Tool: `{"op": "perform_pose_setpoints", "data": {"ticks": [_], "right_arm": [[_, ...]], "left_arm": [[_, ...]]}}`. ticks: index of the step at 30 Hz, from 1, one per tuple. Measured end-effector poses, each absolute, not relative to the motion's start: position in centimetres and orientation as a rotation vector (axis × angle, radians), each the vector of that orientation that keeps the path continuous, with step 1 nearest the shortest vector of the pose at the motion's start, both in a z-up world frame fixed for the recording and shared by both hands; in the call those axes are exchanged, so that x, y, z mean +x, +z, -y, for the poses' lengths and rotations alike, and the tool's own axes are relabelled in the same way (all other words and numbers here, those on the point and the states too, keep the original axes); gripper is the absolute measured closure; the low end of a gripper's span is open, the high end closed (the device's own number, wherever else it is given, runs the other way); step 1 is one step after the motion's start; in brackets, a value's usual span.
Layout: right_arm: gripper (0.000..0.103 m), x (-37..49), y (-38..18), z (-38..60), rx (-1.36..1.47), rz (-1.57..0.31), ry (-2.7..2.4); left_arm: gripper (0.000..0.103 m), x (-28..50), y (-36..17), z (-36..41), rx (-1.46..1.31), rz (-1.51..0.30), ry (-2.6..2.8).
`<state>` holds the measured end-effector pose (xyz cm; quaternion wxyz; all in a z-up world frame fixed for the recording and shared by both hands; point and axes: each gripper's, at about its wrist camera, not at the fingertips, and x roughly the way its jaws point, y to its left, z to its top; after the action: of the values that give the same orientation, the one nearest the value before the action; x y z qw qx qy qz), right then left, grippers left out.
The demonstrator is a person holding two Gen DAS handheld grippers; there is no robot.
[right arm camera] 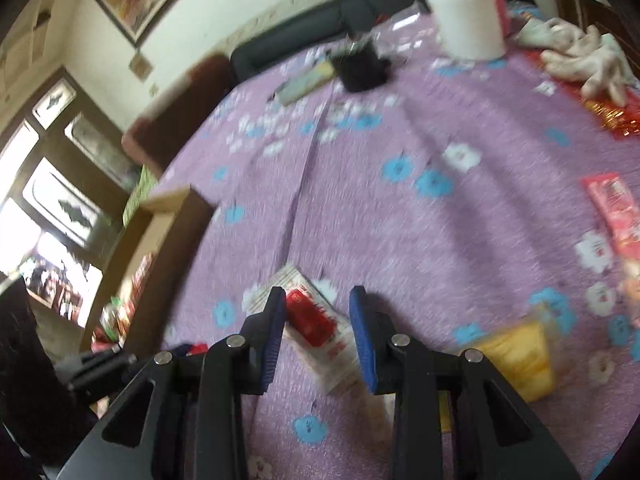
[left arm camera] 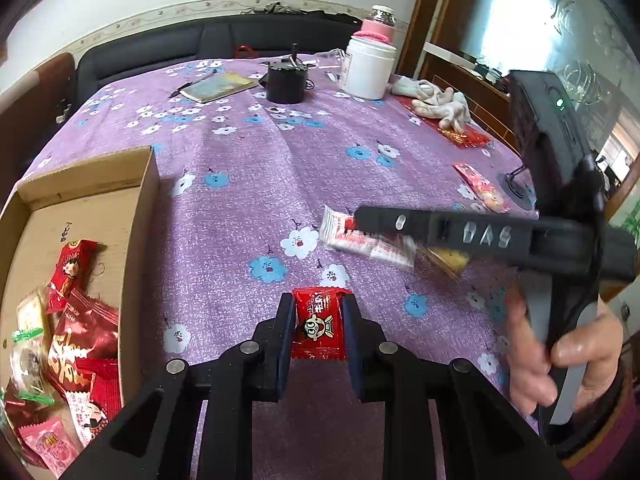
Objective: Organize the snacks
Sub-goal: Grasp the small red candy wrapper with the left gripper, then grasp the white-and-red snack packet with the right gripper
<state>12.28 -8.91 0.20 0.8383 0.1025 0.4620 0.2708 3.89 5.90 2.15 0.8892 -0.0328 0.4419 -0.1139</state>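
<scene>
Jaws of the left gripper are narrow and closed on a small red snack packet, which stands between the blue pads at the near middle of the desk. In this left wrist view a cardboard box lies at the near left, and it already keeps several snacks: red packets, a pink one and some clear ones with green ends. More to the right, the right gripper reaches over a white and red packet, and a hand holds its handle. Another red packet lies further right, and a yellow piece shows just under the gripper.

From the right wrist view, which is blurred, the right gripper has its jaws partly open around the white and red packet; the pads do not seem to press it yet. A yellow packet lies near right, a red packet far right, and the box stays at the left.

I judge the task is about half done: some snacks are in the box, one is gripped, at least three wait on the desk.
</scene>
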Motion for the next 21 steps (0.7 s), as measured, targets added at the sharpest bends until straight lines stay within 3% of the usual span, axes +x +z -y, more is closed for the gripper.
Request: {"op": "perform_pose_setpoints", "data": {"ticks": [4, 21], "right_arm": [[0.068, 11.1, 0.2, 7.8, 0.166, -1.043, 0.679], [0.058, 8.8, 0.5, 5.3, -0.154, -0.949, 0.682]], "left_arm": [[0.08, 3.8, 1.7, -5.8, -0.064, -0.932, -0.234], [0.079, 3.7, 0.9, -4.4, 0.036, -0.934, -0.209]]}}
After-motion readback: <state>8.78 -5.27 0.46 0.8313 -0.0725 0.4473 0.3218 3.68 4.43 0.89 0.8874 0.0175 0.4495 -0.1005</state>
